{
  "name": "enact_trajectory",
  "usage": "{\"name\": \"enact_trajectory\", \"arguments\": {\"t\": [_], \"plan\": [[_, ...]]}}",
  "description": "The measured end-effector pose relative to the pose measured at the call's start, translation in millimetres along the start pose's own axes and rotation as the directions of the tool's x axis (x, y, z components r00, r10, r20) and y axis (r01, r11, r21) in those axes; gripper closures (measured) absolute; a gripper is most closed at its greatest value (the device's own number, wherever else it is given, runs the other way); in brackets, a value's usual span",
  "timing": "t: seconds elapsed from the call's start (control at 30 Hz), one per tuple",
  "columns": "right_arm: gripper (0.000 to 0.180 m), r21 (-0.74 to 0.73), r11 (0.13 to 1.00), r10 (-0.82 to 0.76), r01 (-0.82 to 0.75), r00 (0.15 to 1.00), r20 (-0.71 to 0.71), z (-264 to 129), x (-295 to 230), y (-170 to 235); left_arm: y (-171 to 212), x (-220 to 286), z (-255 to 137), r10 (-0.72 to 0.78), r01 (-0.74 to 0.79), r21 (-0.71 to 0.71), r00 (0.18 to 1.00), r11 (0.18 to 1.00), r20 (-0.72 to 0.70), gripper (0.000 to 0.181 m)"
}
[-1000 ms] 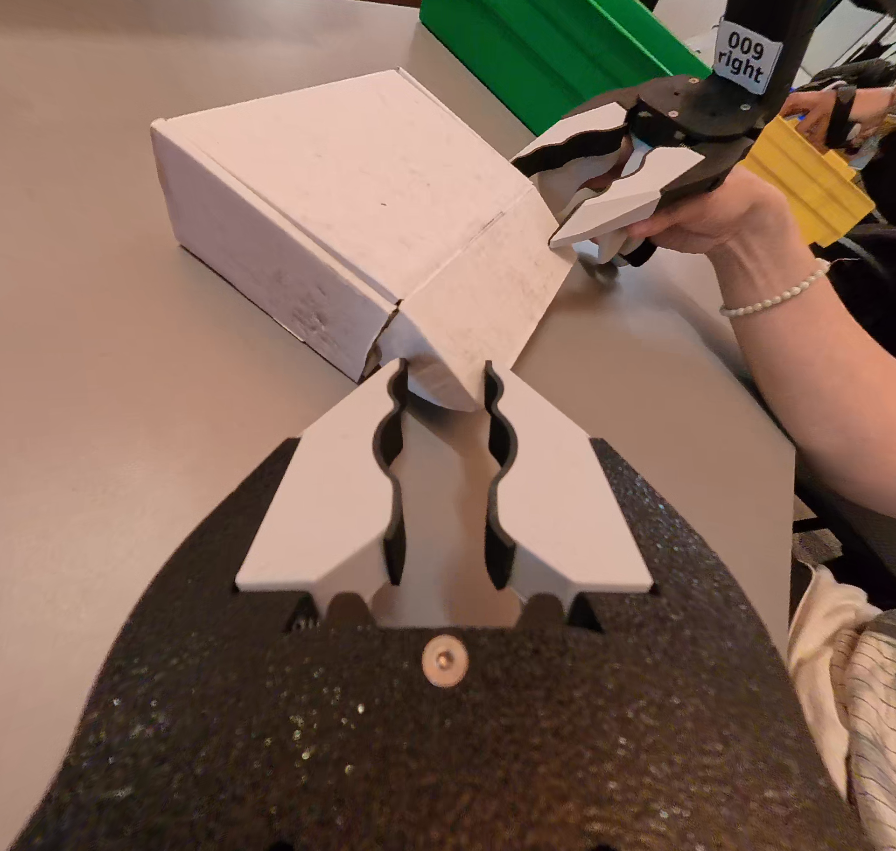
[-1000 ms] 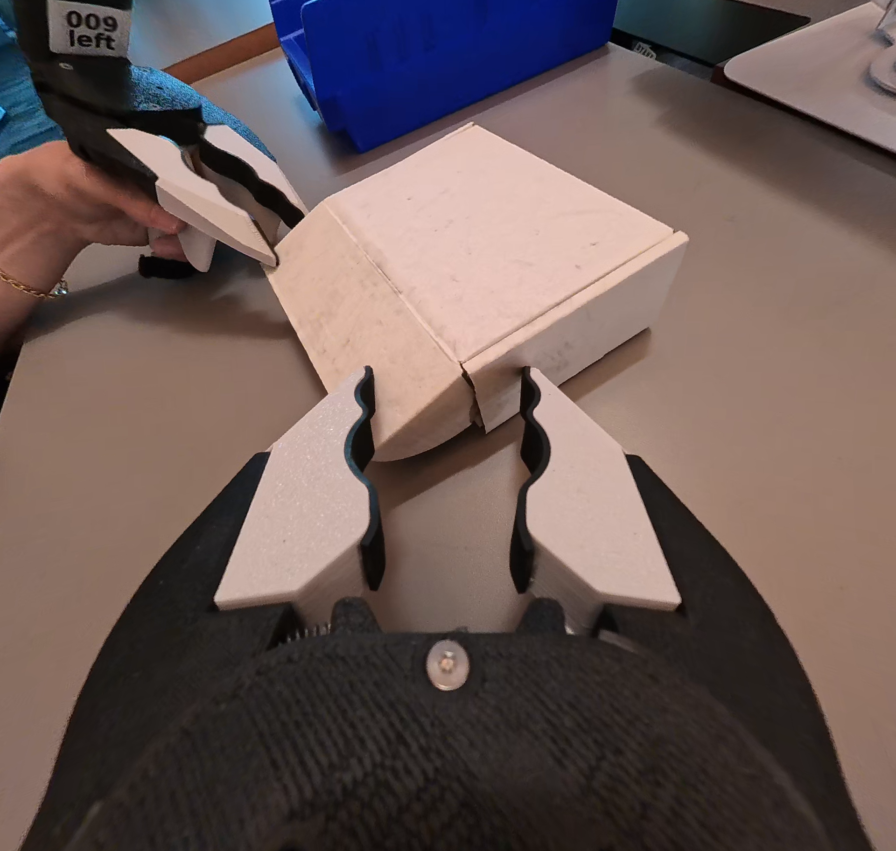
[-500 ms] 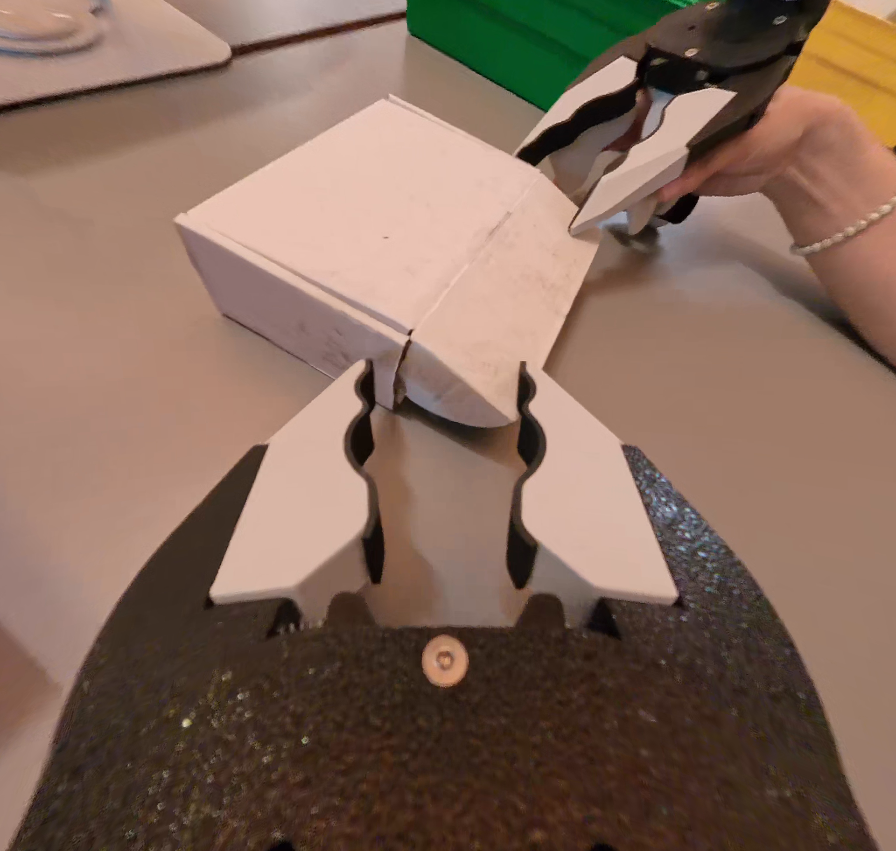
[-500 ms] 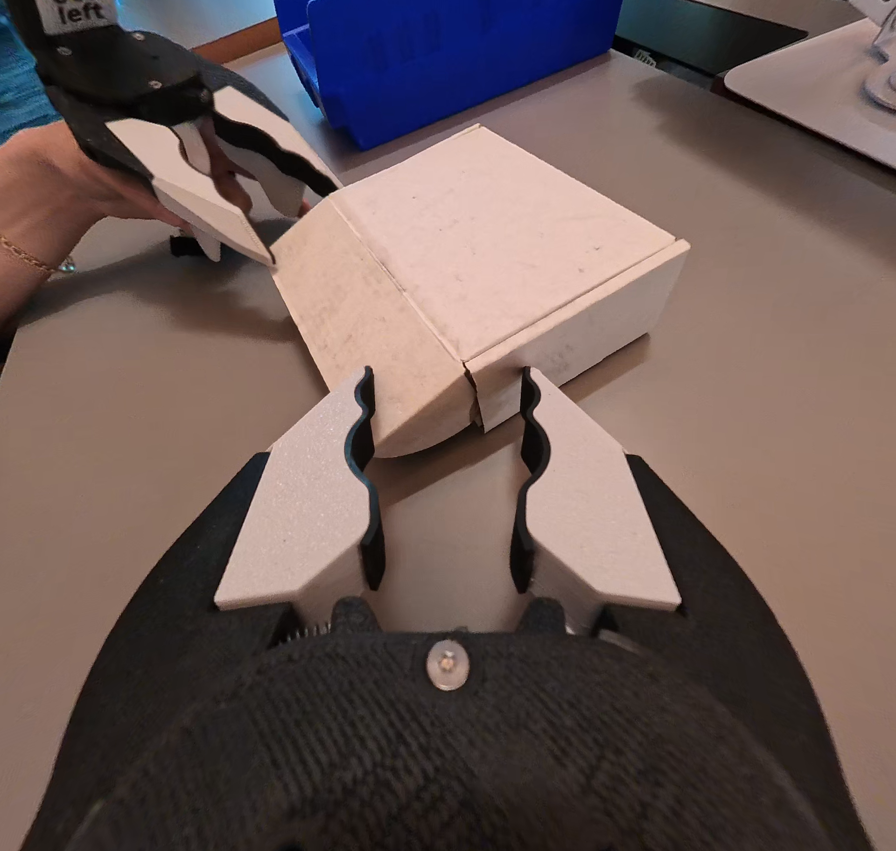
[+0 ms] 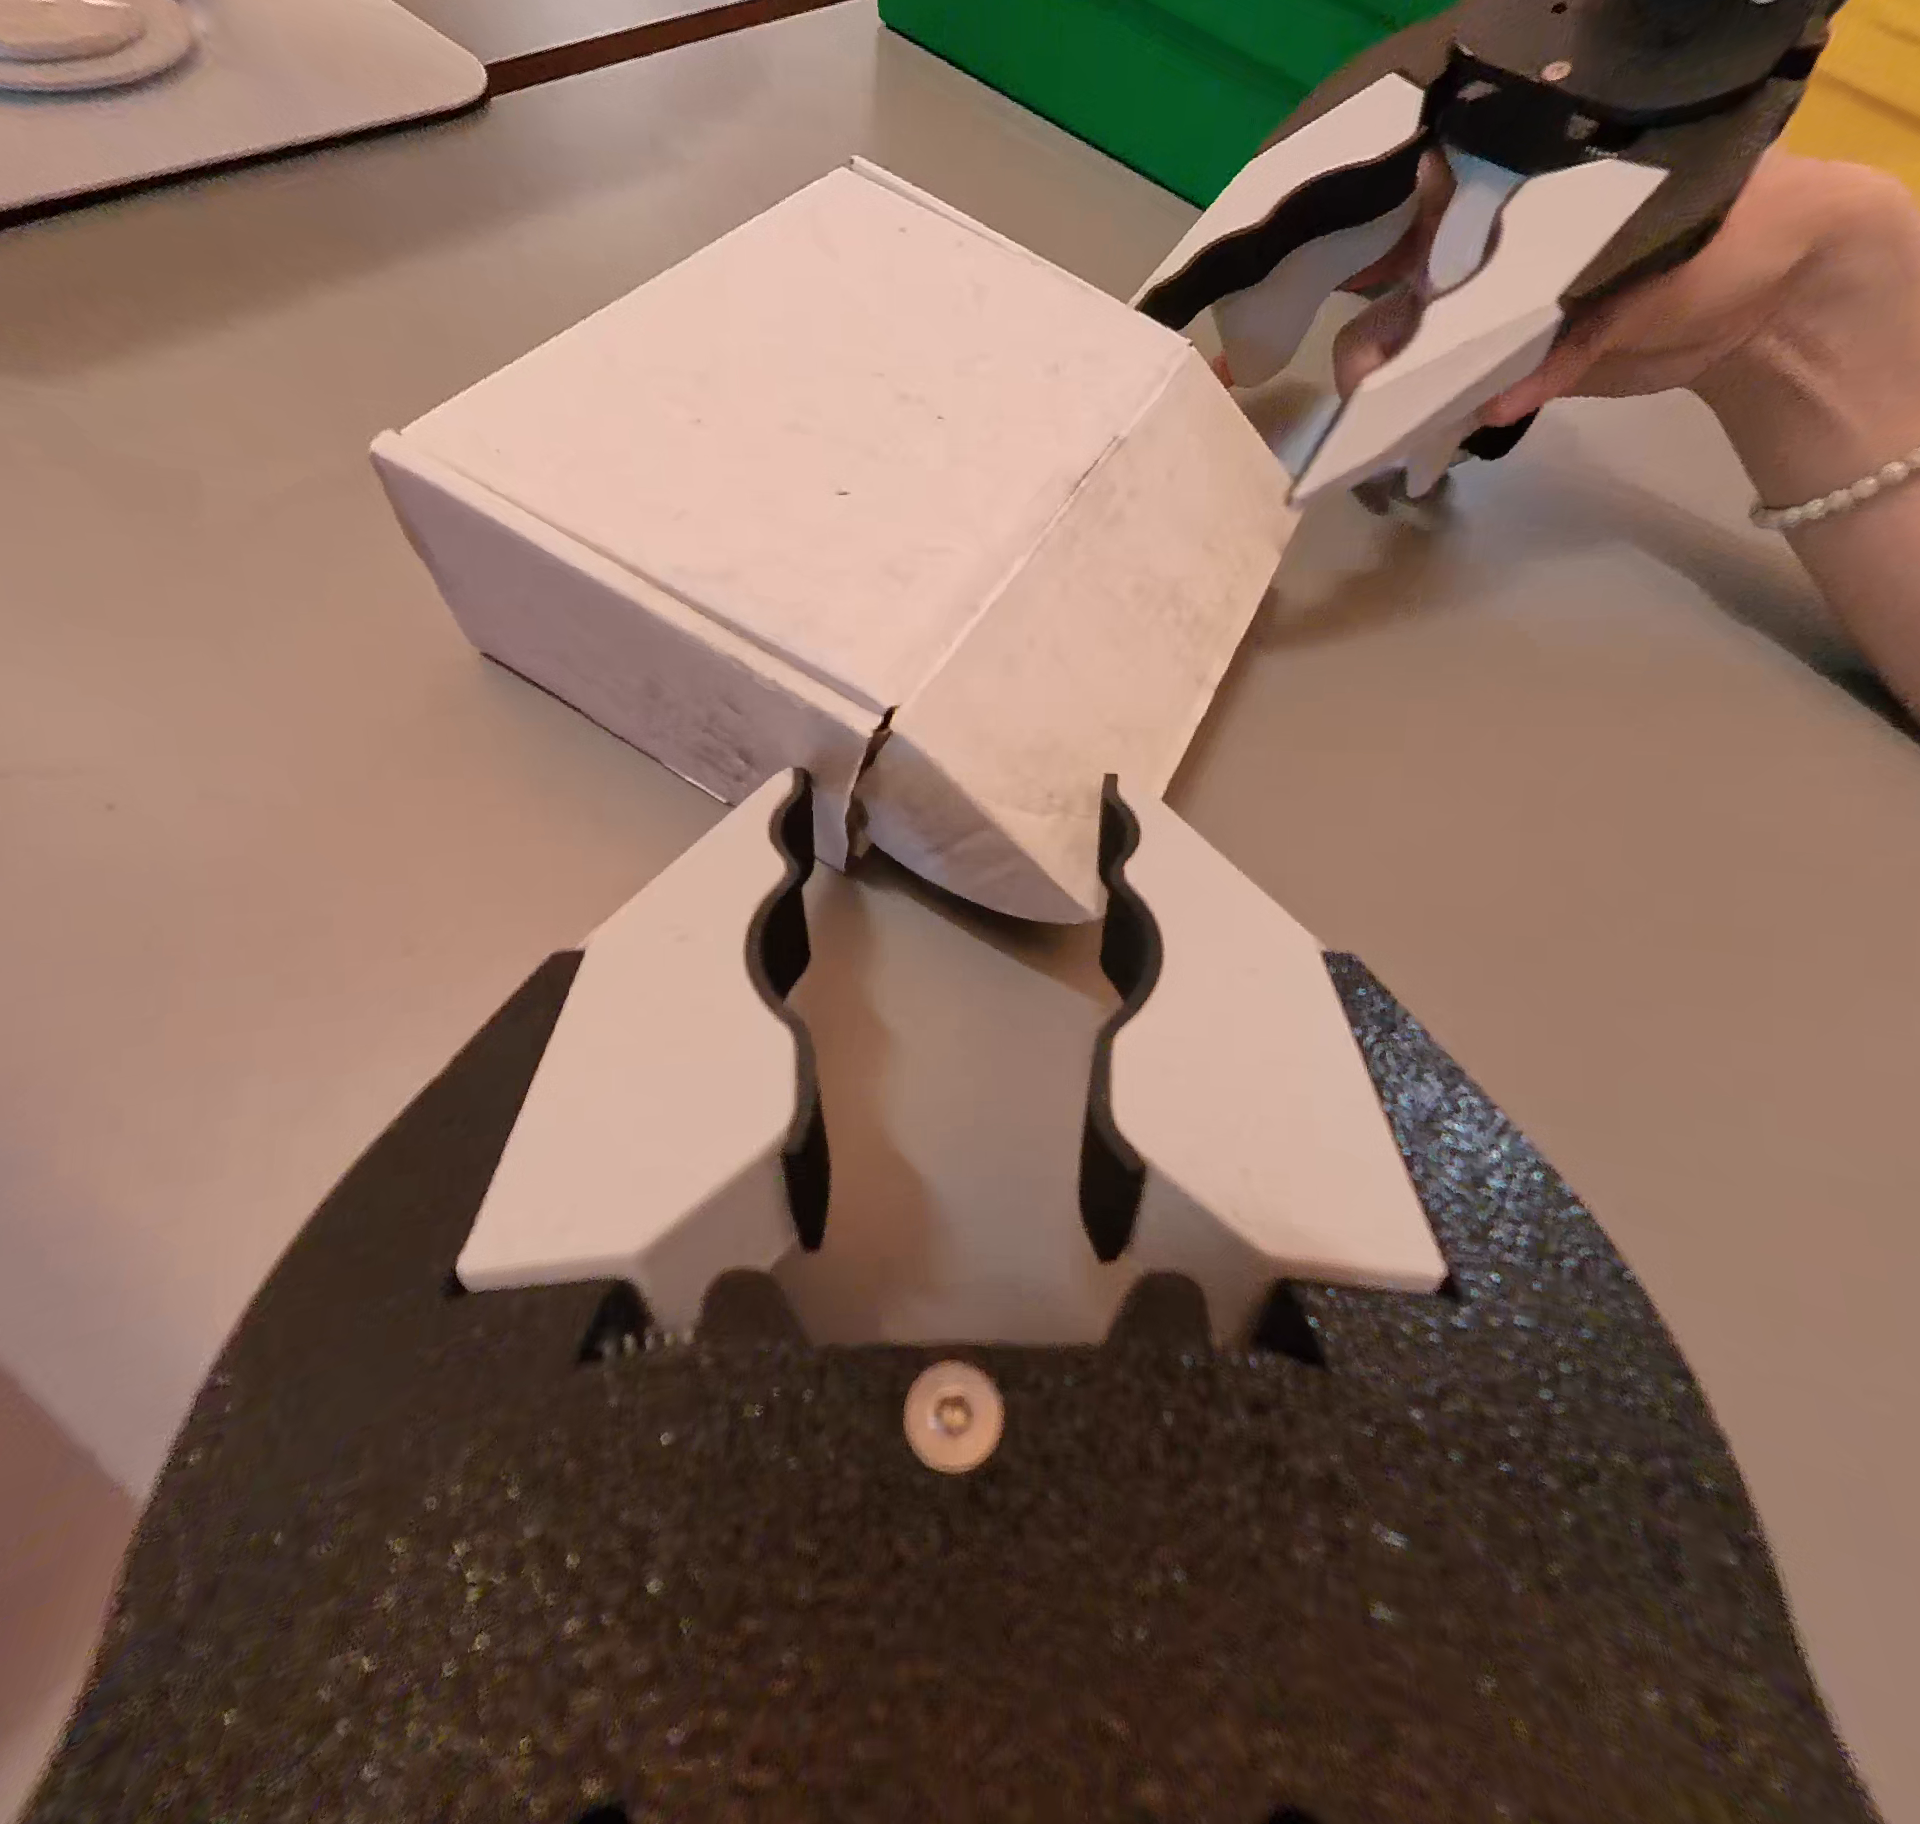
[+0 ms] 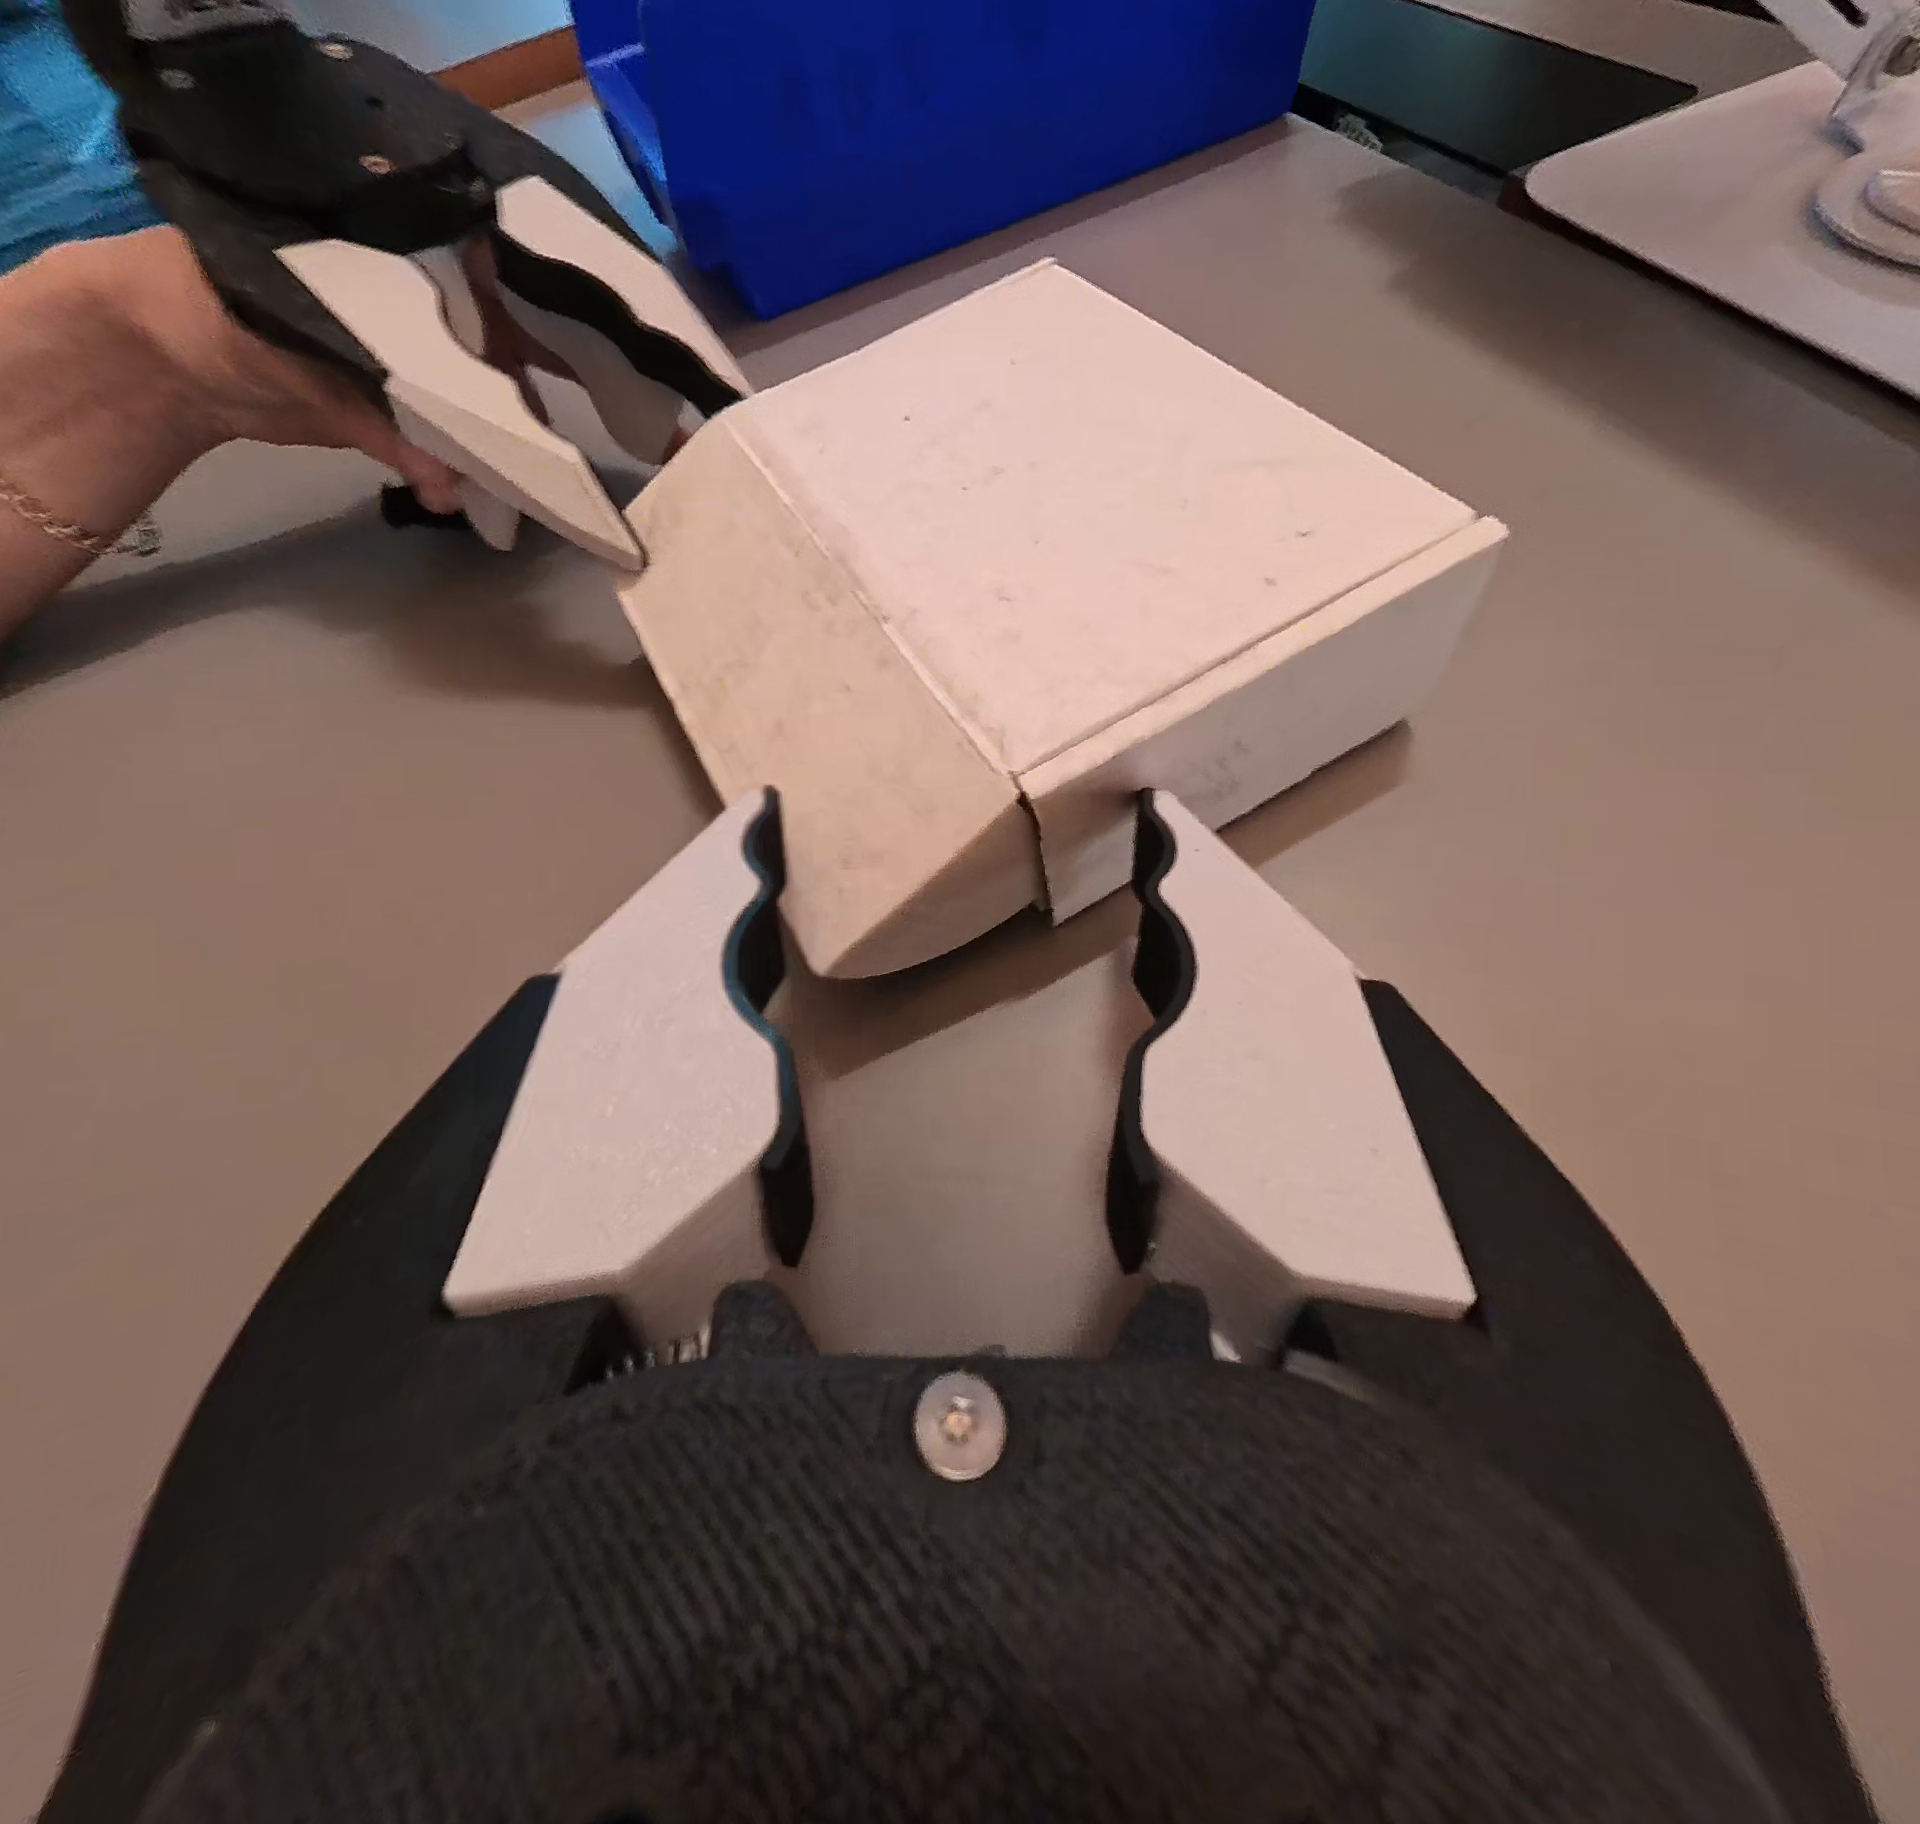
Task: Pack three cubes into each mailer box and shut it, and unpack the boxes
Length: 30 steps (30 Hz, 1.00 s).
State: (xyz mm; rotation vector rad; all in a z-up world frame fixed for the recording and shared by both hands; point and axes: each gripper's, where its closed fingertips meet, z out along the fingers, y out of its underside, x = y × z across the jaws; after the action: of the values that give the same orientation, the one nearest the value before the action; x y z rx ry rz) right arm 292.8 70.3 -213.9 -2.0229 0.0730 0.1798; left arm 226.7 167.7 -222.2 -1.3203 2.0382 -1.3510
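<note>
- Left claw point(image 5: 951, 839): fingers apart, holding nothing. They straddle one end of the front flap point(image 5: 1101, 673) of the white mailer box point(image 5: 810, 444). One fingertip sits just beside the box's near corner.
- Mailer box: lies flat on the grey table point(image 5: 260, 787), lid down over the body. The front flap slopes out and down toward the person, not tucked in. No cubes visible; contents cannot be told.
- Orientation: the flap edge runs from one claw to the other, so the opening side faces the person and the hinge side points to the far table edge, toward the green bin point(image 5: 1143, 29) and blue bin point(image 6: 935, 91). The long axis seems to run along that flap edge; not certain.
- Right claw point(image 6: 951, 834): also apart and empty, framing the flap's other end and the box corner there.
- Step, as judged: working the front flap, either closing or opening; cannot tell which.
- Next move calls for both claws acting evenly on the flap ends, so the thin card does not buckle or the light box slide.
</note>
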Motion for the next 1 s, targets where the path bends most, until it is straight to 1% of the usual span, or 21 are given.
{"name": "enact_trajectory", "arguments": {"t": [0.03,0.1,0.2,0.37,0.43,0.5,0.57,0.63,0.67,0.73,0.77,0.83,0.87,0.93,1.0], "plan": [[0.109,-0.006,1.0,-0.016,0.016,1.0,0.017,-1,-3,2,0,0,0,-0.006,0.006,-0.003,1.0,1.0,-0.003,0.129],[0.112,-0.061,0.994,-0.088,0.09,0.996,0.031,-6,-8,12,1,0,0,-0.011,0.011,-0.004,1.0,1.0,-0.01,0.129],[0.103,-0.157,0.97,-0.192,0.186,0.981,-0.027,-11,1,28,1,0,0,-0.018,0.018,-0.005,1.0,1.0,-0.022,0.129],[0.103,-0.201,0.959,-0.209,0.201,0.978,-0.022,-4,0,35,0,-1,0,0.013,-0.013,-0.011,0.999,1.0,-0.045,0.128],[0.103,-0.163,0.969,-0.187,0.186,0.982,0.003,-7,-3,31,0,0,-2,0.028,-0.029,-0.004,0.997,1.0,-0.065,0.127],[0.098,-0.099,0.985,-0.14,0.142,0.99,0.027,-13,-6,23,-3,3,-4,0.036,-0.035,0.014,0.994,0.999,-0.106,0.124],[0.1,-0.033,0.996,-0.085,0.086,0.996,0.033,-17,-5,13,-6,-1,-6,0.027,-0.024,0.03,0.993,0.999,-0.114,0.12],[0.102,0.015,1.0,-0.026,0.025,0.999,0.04,-19,-4,6,-6,-10,-5,0.023,-0.022,0.016,0.996,1.0,-0.087,0.118],[0.106,0.024,1.0,0.008,-0.009,0.999,0.033,-18,0,4,-5,-12,-3,0.034,-0.033,0.003,0.996,0.999,-0.089,0.116],[0.106,0.009,0.997,0.081,-0.082,0.997,0.009,-15,10,5,-3,-11,2,0.05,-0.053,-0.024,0.993,0.998,-0.104,0.108],[0.109,-0.023,0.994,0.104,-0.103,0.994,0.016,-12,11,10,-3,-10,4,0.057,-0.06,-0.031,0.992,0.998,-0.113,0.106],[0.117,-0.087,0.989,0.123,-0.118,0.991,0.06,-5,6,17,-3,-11,7,0.072,-0.077,-0.043,0.99,0.996,-0.119,0.107],[0.118,-0.094,0.989,0.127,-0.118,0.987,0.094,-4,2,17,-2,-11,8,0.079,-0.085,-0.047,0.989,0.995,-0.124,0.108],[0.119,-0.109,0.985,0.145,-0.133,0.983,0.108,-2,3,18,-3,-11,10,0.076,-0.084,-0.05,0.987,0.995,-0.14,0.111],[0.124,-0.13,0.983,0.149,-0.131,0.978,0.143,0,0,19,-3,-12,11,0.061,-0.07,-0.055,0.987,0.996,-0.151,0.112]]}}
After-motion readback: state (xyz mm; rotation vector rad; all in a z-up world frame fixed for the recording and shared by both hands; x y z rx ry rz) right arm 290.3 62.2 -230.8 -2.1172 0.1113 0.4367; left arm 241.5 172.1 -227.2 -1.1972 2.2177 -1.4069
